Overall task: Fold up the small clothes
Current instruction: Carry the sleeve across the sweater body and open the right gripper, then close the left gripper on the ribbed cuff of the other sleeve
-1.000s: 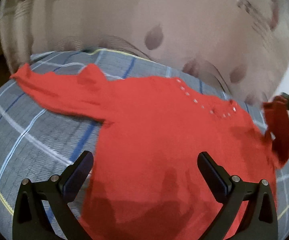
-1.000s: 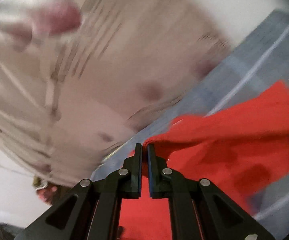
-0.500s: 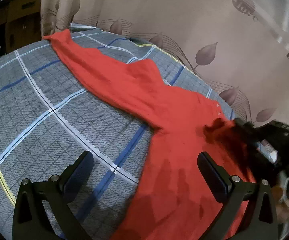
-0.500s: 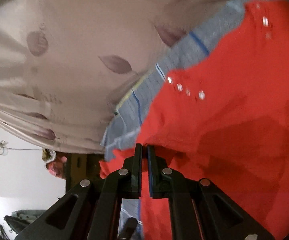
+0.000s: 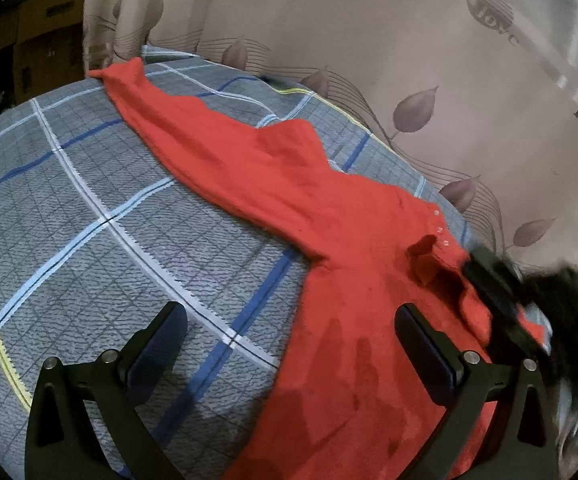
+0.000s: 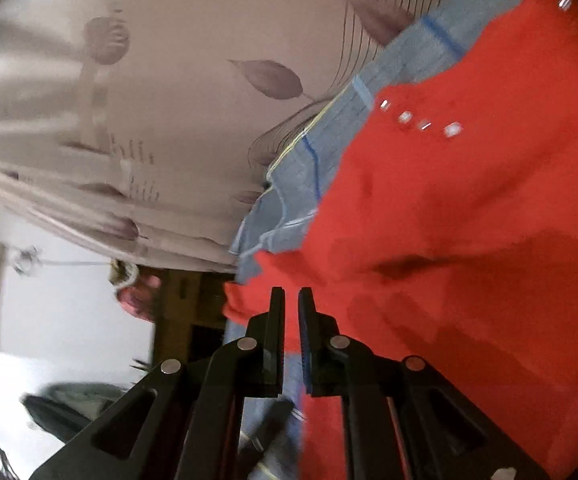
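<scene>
A red knit sweater (image 5: 289, 184) with small clear beads (image 5: 439, 232) at the neckline lies flat on a blue-grey checked bedsheet (image 5: 89, 220). One long sleeve (image 5: 149, 100) stretches to the far left corner. The other sleeve's cuff (image 5: 425, 256) lies folded over the chest. My left gripper (image 5: 289, 312) hovers wide open over the sweater's side edge, holding nothing. My right gripper (image 5: 497, 296) rests low on the folded sleeve. In the right wrist view, the right gripper (image 6: 292, 296) has its jaws just opening, a narrow gap with red sweater (image 6: 469, 240) fabric still between them.
A beige curtain (image 5: 409, 60) with leaf prints hangs right behind the bed's far edge. Cardboard boxes (image 5: 29, 40) stand in the dark at the upper left. The right wrist view shows the sheet's corner (image 6: 297, 184) and a white wall (image 6: 49, 300) beyond it.
My right gripper carried the sleeve across onto the sweater's chest and sank low; its jaw gap widened slightly. My left gripper rolled and shifted, so the long sleeve now runs to the upper left.
</scene>
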Motion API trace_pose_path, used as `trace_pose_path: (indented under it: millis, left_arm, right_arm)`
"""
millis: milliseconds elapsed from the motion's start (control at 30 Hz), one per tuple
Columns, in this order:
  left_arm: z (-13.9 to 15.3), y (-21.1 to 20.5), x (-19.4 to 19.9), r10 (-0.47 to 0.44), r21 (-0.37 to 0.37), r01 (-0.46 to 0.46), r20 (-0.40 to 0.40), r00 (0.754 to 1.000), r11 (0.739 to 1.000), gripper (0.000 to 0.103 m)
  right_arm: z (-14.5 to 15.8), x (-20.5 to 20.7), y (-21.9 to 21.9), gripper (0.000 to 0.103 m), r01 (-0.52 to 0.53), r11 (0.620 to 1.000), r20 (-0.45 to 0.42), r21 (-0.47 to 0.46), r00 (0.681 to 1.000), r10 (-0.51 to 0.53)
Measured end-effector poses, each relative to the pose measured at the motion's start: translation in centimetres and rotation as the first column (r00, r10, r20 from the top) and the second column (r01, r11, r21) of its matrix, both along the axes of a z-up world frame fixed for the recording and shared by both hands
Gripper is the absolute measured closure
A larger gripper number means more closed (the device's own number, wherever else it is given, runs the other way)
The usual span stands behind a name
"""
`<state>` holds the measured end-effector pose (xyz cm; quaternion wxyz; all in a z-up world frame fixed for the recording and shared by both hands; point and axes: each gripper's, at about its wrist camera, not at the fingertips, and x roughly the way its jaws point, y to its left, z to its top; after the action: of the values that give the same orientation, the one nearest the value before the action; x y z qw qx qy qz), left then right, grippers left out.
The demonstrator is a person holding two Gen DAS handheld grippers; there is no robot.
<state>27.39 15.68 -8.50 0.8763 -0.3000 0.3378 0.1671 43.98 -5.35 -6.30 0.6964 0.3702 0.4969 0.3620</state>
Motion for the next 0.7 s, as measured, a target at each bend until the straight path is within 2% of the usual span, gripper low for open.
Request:
trace_pose_path:
  millis: [67,167,233,333,400,467,567,633,700]
  left_arm:
    - [0.0,-0.1,0.4,-0.080,-0.052,0.082,0.033,0.996,0.995,0.000]
    - [0.4,-0.3,1.8,-0.229,-0.144,0.233,0.049,0.972,0.962,0.000]
    - [0.9,-0.4,3.0,-0.318,-0.226,0.329,0.083,0.944,0.917,0.000]
    - [1.9,-0.3,5.2,-0.389,-0.338,0.413,0.139,0.911,0.846,0.000]
    - [2.2,-0.8,7.7,-0.443,-0.413,0.461,0.145,0.885,0.785,0.000]
    - [2.2,-1.6,10.1,-0.489,-0.464,0.489,0.130,0.863,0.739,0.000]
    - [1.6,-2.3,13.2,-0.505,-0.516,0.476,0.094,0.858,0.712,0.000]
    - [0.8,-2.6,14.6,-0.492,-0.538,0.437,0.047,0.870,0.721,0.000]
    - [0.1,-2.7,15.6,-0.483,-0.565,0.417,0.038,0.875,0.712,0.000]
  right_arm:
    - [1.2,-1.4,-2.6,0.091,0.031,0.996,0.059,-0.081,0.998,-0.027]
    - [2.5,-3.6,-6.9,0.085,0.085,0.962,0.143,-0.261,0.989,-0.048]
    - [3.4,-5.2,-9.5,0.084,0.139,0.917,0.213,-0.373,0.975,-0.062]
    - [4.7,-7.7,-13.1,0.078,0.228,0.826,0.322,-0.515,0.945,-0.061]
    - [4.8,-8.8,-14.5,0.064,0.256,0.802,0.354,-0.540,0.933,-0.060]
    - [4.3,-9.7,-16.1,0.056,0.276,0.792,0.366,-0.545,0.928,-0.071]
    - [2.7,-10.2,-17.4,0.056,0.264,0.811,0.324,-0.522,0.941,-0.098]
    - [2.5,-10.2,-18.4,0.056,0.269,0.842,0.308,-0.468,0.943,-0.130]
    - [2.4,-10.3,-19.0,0.055,0.282,0.851,0.312,-0.442,0.938,-0.149]
